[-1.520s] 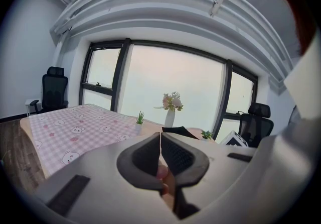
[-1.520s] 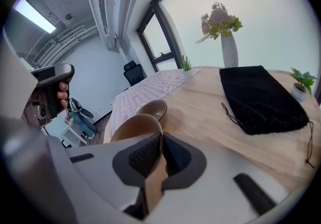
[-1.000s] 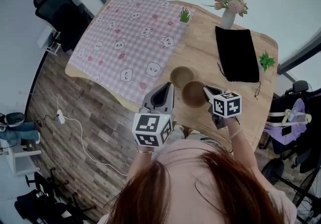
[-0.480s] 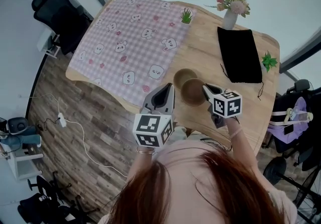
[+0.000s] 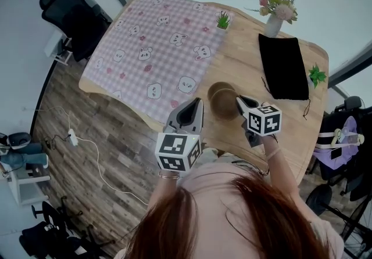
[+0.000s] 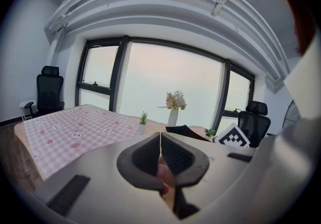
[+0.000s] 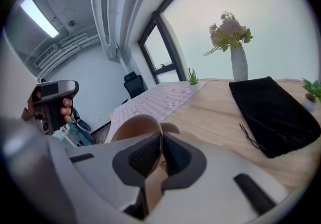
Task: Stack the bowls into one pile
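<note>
Two brown wooden bowls are on the wooden table (image 5: 290, 118). My right gripper (image 5: 239, 101) is shut on the right rim of the nearer bowl (image 5: 224, 104), which overlaps the second bowl (image 5: 218, 86); only the second bowl's far rim shows. In the right gripper view the held bowl (image 7: 134, 127) rises thin-walled between the jaws of the right gripper (image 7: 160, 150), with a sliver of the other bowl (image 7: 170, 127) behind it. My left gripper (image 5: 195, 104) hovers just left of the bowls, shut and empty; it appears as the left gripper (image 6: 160, 152) in its own view.
A pink checked cloth (image 5: 157, 49) covers the table's left half. A black pouch (image 5: 283, 67), a vase of flowers (image 5: 273, 20) and two small potted plants (image 5: 223, 20) (image 5: 317, 75) stand at the far side. A black office chair (image 5: 70, 14) is on the floor to the left.
The bowl in my right gripper has moved from beside the other bowl to over it, so the two now overlap. The left gripper has stayed in place.
</note>
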Tool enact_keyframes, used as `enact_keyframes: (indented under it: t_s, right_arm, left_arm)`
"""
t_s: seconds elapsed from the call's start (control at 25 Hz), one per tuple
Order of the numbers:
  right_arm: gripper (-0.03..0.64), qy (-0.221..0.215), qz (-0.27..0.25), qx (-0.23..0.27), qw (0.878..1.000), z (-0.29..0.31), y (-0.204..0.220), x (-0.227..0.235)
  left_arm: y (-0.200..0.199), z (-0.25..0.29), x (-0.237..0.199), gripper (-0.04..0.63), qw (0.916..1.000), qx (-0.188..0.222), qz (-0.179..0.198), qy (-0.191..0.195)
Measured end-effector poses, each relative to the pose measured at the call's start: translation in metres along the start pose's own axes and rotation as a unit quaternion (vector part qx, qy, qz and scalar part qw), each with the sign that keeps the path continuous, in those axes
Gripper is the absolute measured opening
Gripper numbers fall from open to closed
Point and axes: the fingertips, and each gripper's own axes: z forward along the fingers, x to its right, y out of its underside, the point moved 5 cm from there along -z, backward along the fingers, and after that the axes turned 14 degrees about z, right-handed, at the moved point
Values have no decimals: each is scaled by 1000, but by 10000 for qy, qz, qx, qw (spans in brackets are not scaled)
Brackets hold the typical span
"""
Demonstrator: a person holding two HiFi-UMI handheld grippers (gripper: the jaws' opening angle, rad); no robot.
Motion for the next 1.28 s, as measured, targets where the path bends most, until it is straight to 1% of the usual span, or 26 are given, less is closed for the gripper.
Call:
enact_keyframes:
  t_s: [0.68,1.28]
  right_arm:
    - [17,153,27,74,9999,31,-12,4]
    - [26,306,168,-65,9994,53,-11,16]
  left_arm:
    - [8,2,-24,12,9998,-86,-66,-147]
    - [14,7,-35,12,9995,-192,-135,-218]
